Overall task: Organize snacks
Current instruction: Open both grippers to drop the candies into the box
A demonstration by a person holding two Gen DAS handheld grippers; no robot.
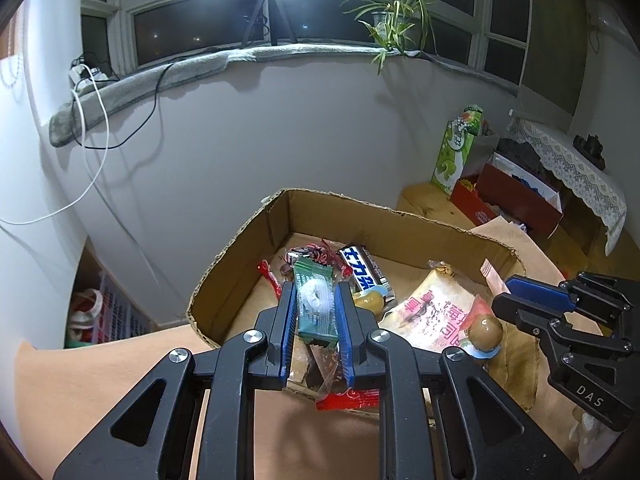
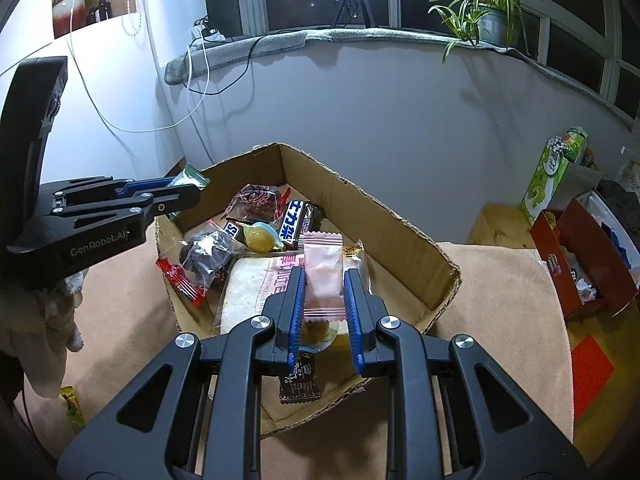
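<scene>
above the cardboard box (image 1: 240, 240), left gripper (image 1: 316, 300) clamps a green candy packet (image 1: 314, 308); right gripper (image 2: 324, 292) clamps a pink packet (image 2: 323, 276).

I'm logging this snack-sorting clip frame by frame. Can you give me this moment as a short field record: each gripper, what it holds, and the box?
left gripper: shut on green candy packet, above the box
right gripper: shut on pink candy packet, above the box
cardboard box: open-topped, on a tan surface
box contents: Snickers bar, large bread packet, other wrapped snacks
outside box: yellow wrapper on the tan surface
</scene>
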